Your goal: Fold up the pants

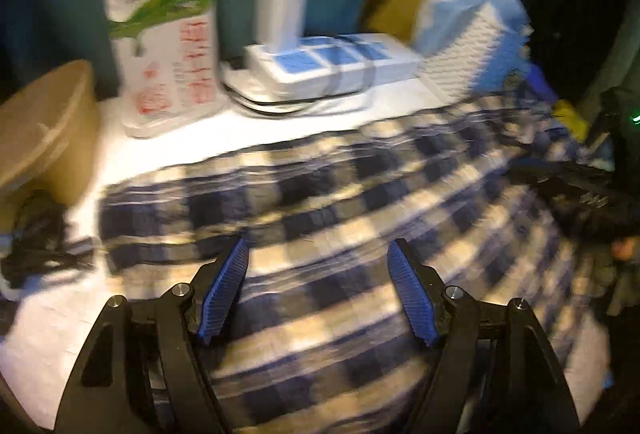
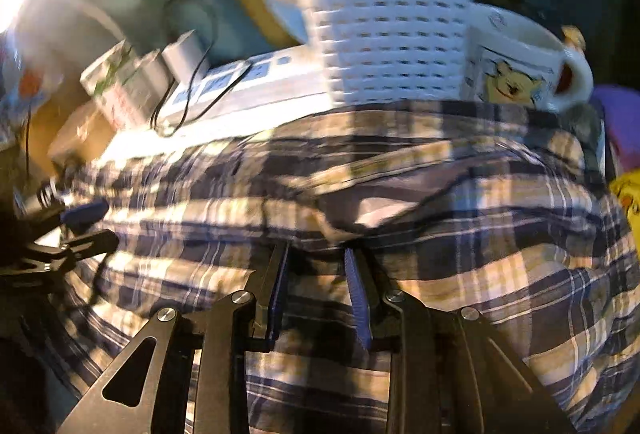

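White and cluttered, the surface in front of me carries the plaid pants, which lie spread across most of it, the cloth rumpled and motion-blurred in both wrist views. Behind them, from my left wrist camera, I see a standing white carton with green print, a white power strip with a charger plugged into it, and a brown cardboard box at the left edge. My right wrist camera shows a white lattice basket and a cartoon mug just behind the far edge of the pants, the mug beside the basket.

My left tongs are spread wide above the cloth, with nothing between the blue pads. My right tongs are drawn narrow, and a raised fold of the plaid cloth sits at their tips; blur keeps me from telling whether the pads actually pinch it. At the left of that view my other tool's dark tips hang over the pants' edge.
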